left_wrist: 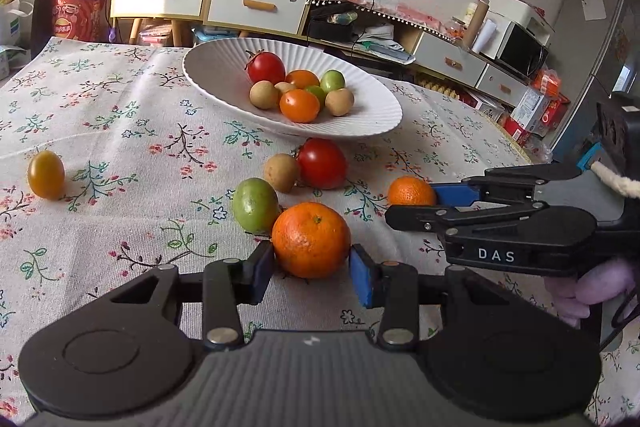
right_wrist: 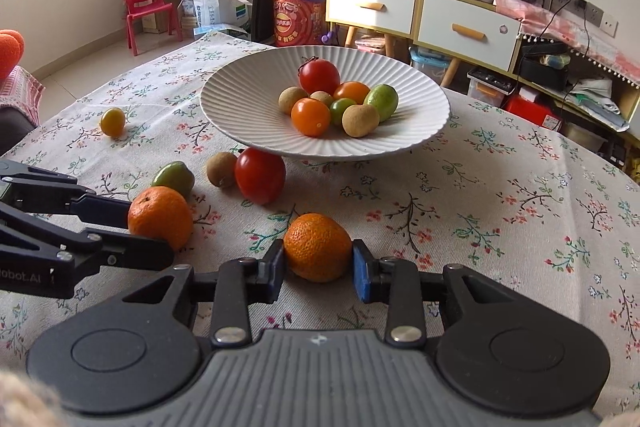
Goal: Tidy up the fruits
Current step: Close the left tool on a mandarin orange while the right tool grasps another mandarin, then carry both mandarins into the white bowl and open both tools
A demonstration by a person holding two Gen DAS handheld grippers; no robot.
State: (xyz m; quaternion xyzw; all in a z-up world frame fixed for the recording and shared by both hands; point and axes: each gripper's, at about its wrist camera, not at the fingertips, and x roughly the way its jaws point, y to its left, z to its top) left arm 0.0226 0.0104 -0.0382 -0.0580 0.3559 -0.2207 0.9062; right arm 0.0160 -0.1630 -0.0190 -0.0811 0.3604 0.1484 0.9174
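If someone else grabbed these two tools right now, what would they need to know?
Left tool: shut on the larger orange, which rests on the tablecloth.
Right tool: shut on the smaller orange, also low on the cloth.
Done: the white plate already holds eight or so small fruits.
Left: both oranges, plus a red tomato, brown fruit, green fruit and a yellow tomato off to the left.
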